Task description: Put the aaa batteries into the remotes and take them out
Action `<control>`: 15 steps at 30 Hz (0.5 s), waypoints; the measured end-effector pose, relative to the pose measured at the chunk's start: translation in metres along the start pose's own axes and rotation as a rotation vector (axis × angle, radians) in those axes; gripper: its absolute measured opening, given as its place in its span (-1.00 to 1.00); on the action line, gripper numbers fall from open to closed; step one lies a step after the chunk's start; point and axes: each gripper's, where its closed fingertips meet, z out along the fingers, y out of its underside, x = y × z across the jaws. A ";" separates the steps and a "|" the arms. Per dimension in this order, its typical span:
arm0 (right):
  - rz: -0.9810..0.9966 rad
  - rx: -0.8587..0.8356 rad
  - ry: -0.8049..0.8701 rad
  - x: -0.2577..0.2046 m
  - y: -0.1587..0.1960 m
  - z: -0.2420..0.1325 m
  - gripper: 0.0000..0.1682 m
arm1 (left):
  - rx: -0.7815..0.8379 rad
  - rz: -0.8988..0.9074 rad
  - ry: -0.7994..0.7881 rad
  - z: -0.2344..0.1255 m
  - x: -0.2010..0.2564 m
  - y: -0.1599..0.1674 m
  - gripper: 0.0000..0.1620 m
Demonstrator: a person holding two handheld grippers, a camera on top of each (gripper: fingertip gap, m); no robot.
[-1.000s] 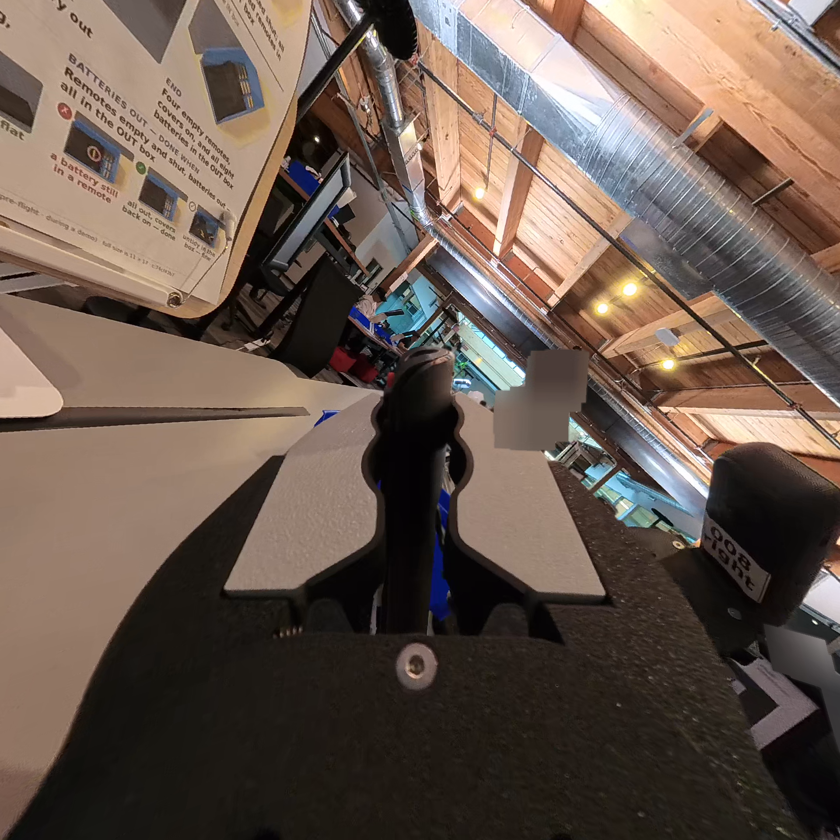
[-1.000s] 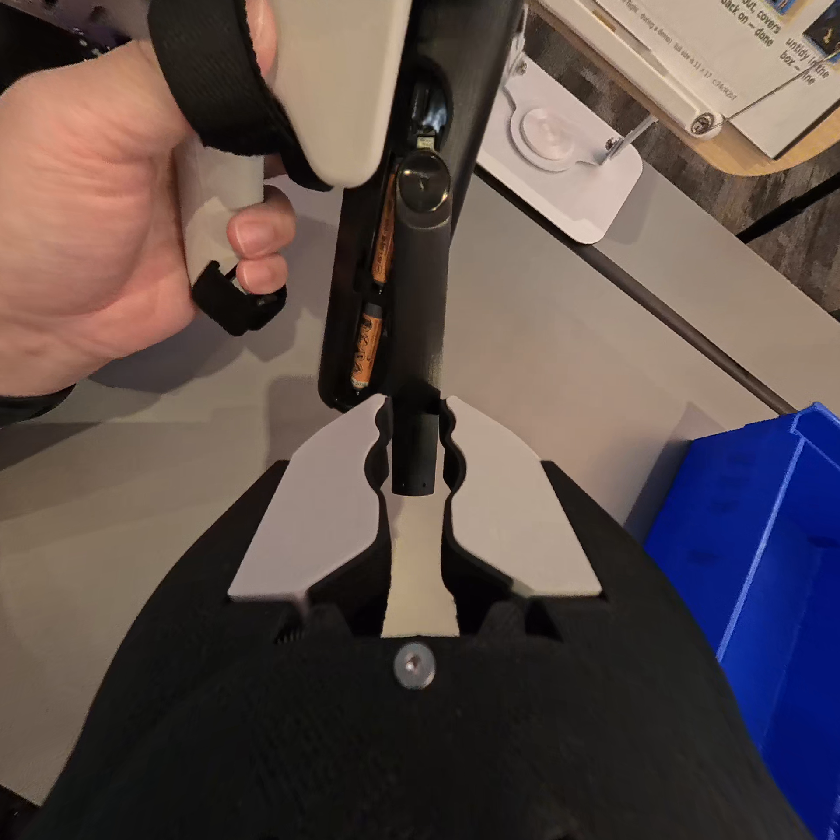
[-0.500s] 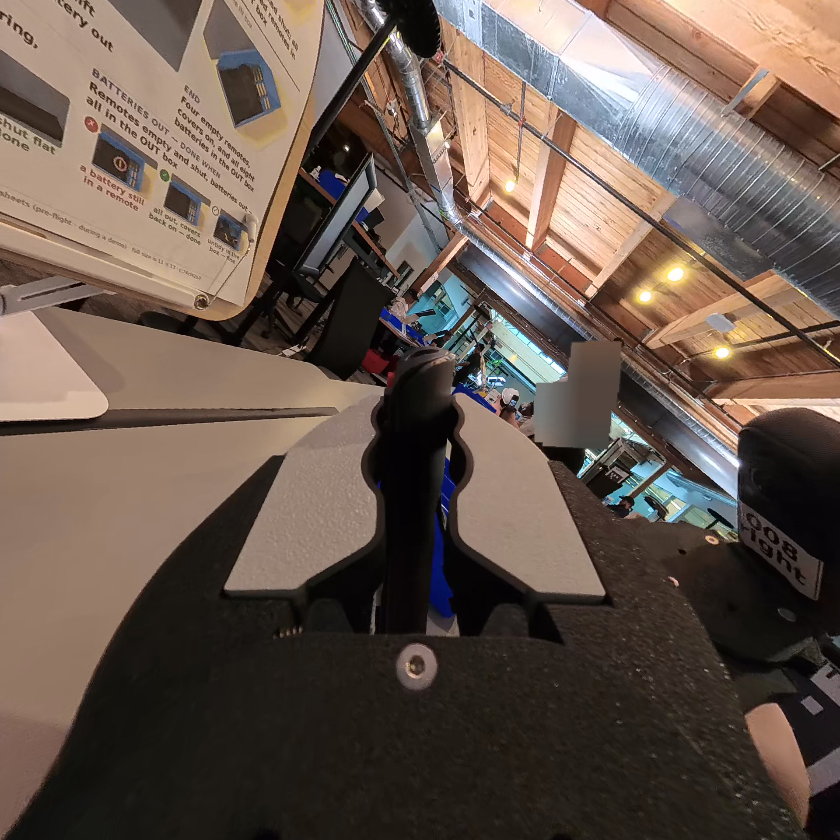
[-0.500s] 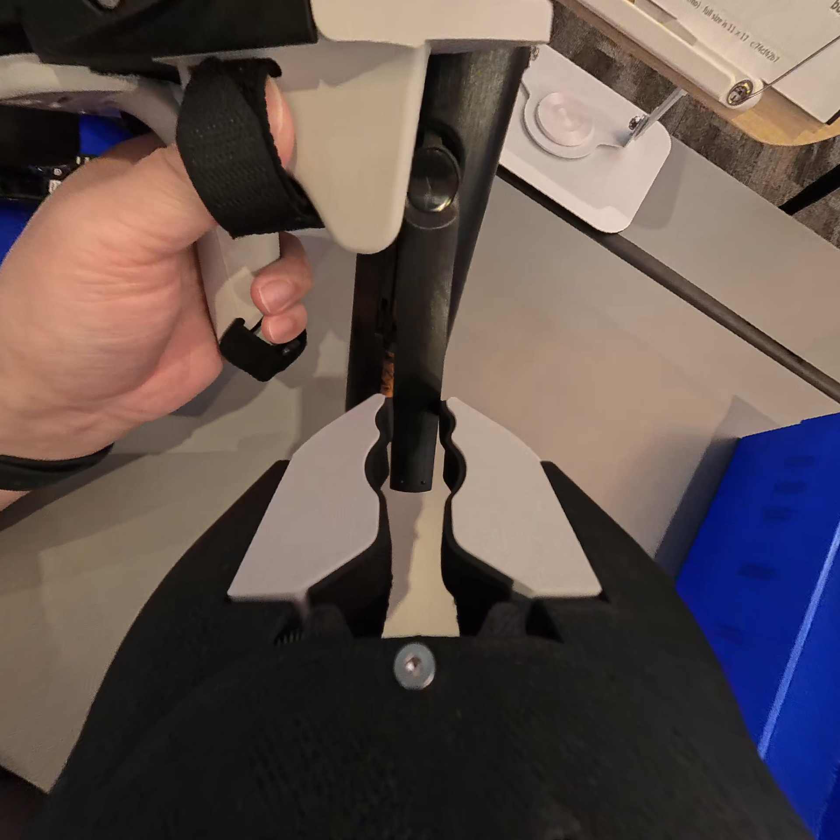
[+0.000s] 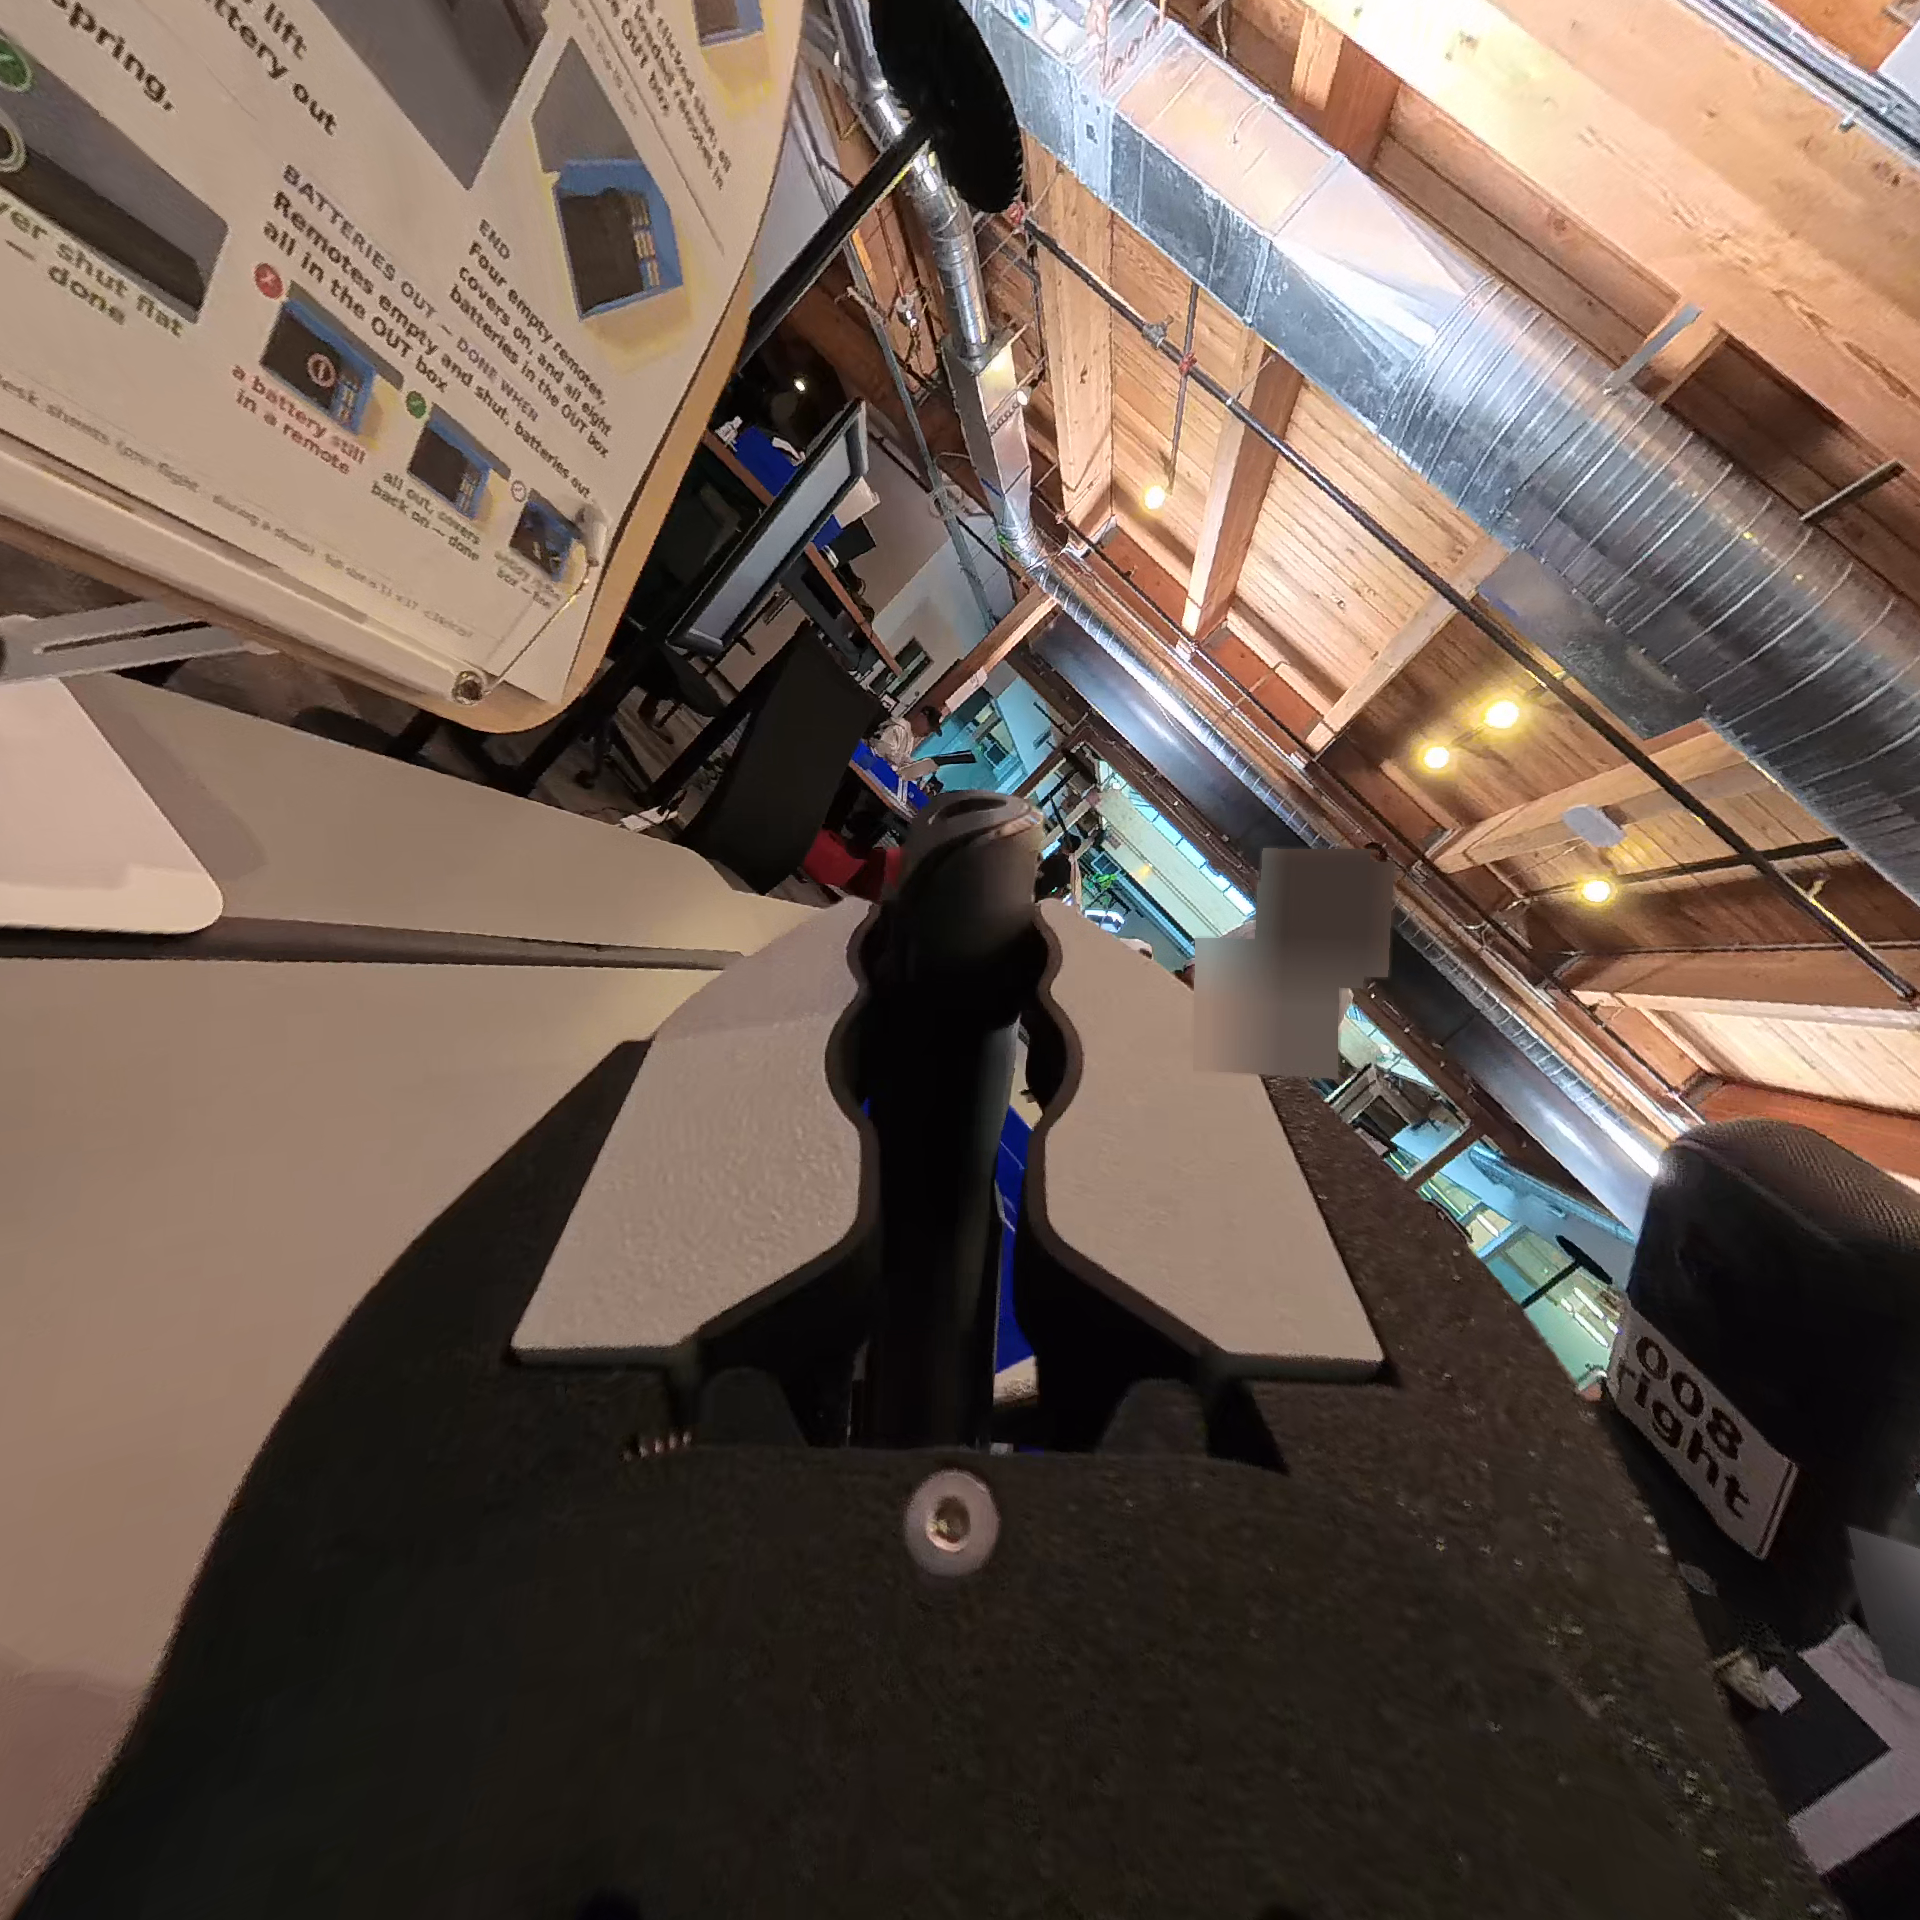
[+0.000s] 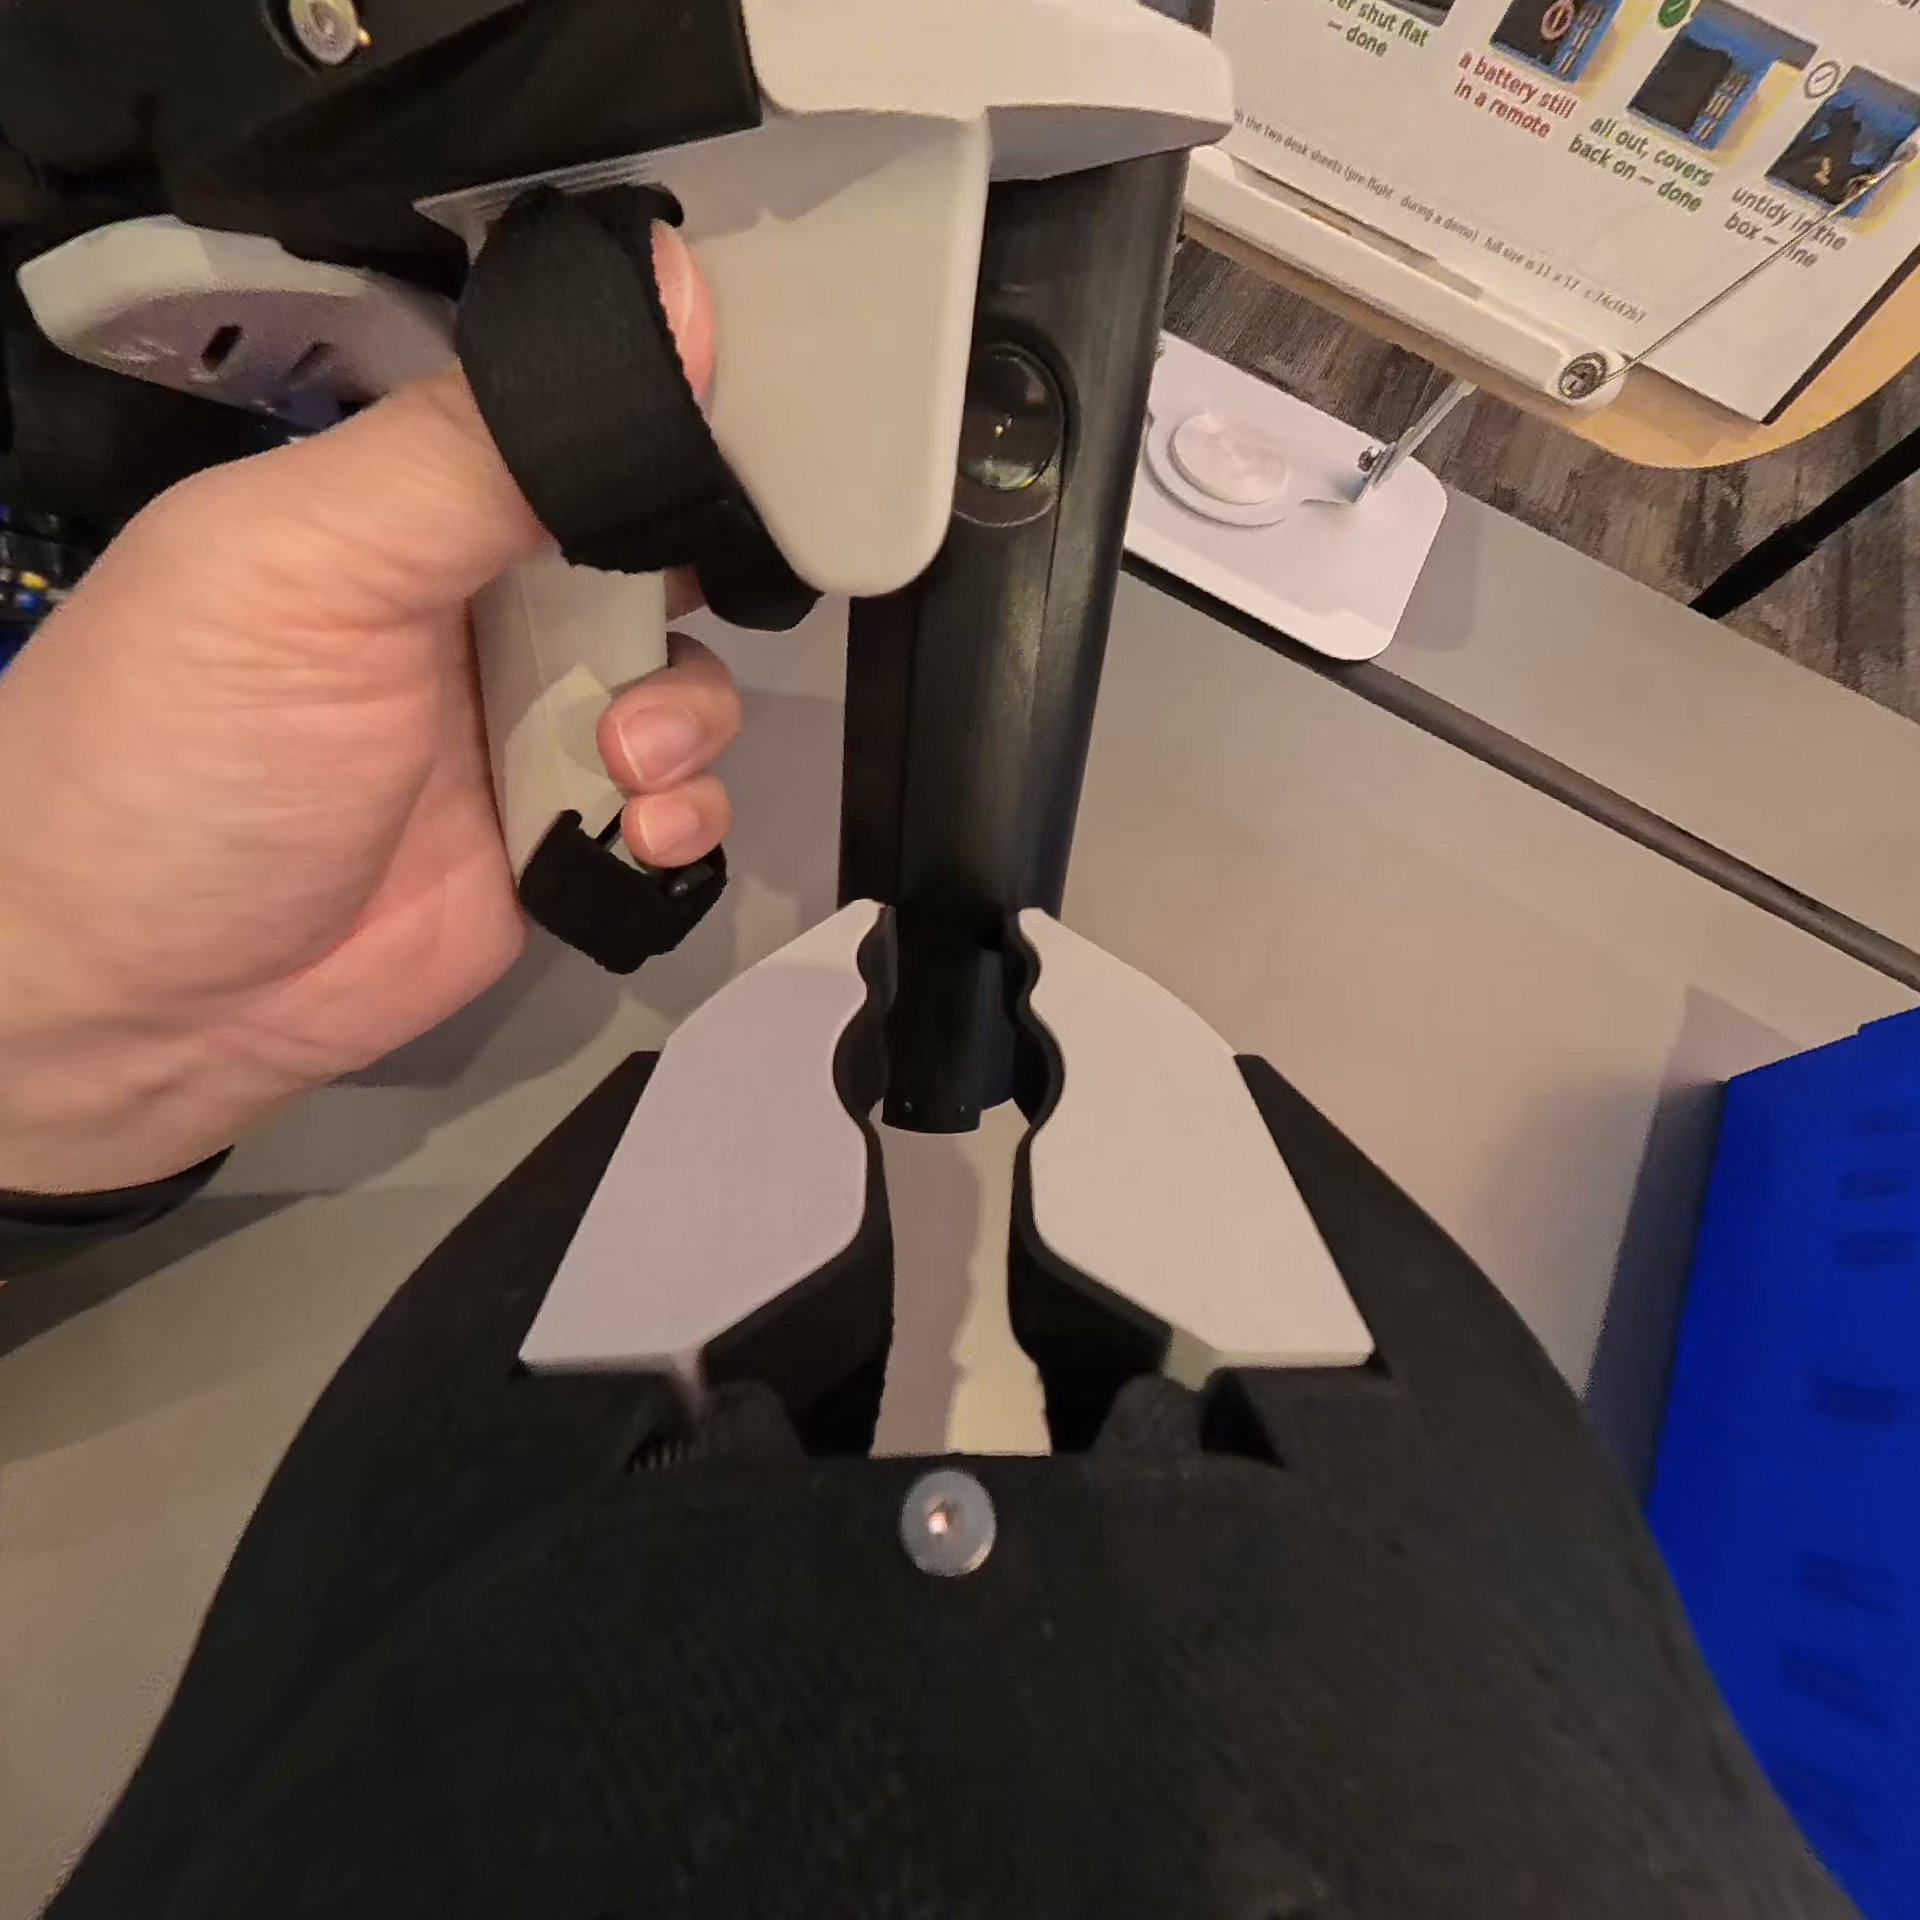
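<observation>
Two grippers clamp one long black plastic remote (image 6: 977,727): the left gripper (image 5: 945,935) grips its top end, the right gripper (image 6: 951,997) its lower end at twelve o'clock. Twisting against each other could wrench it loose onto the grey table (image 6: 1299,883); no batteries show.

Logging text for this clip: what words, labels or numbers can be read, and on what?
Instruction sheet: black, red and green print beside small photos, legible, but I don't copy out writing.
White sticker on a black housing: short print, likewise not copied.
The remote and blue bin: no writing visible.
</observation>
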 end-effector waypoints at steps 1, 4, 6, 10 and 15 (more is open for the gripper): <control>0.002 -0.009 -0.001 0.000 0.002 0.001 -0.76 | -0.007 -0.009 -0.012 0.000 -0.003 0.002 -0.69; 0.017 -0.054 -0.031 -0.001 0.008 0.006 -0.75 | -0.020 -0.038 -0.043 0.001 -0.012 0.008 -0.69; 0.017 -0.085 -0.043 -0.002 0.010 0.007 -0.75 | -0.023 -0.079 -0.057 0.000 -0.019 0.011 -0.69; -0.001 -0.119 -0.052 -0.003 0.012 0.007 -0.74 | -0.012 -0.208 -0.063 -0.003 -0.032 0.013 -0.70; -0.024 -0.137 -0.055 -0.004 0.014 0.006 -0.74 | -0.013 -0.272 -0.057 -0.003 -0.039 0.016 -0.70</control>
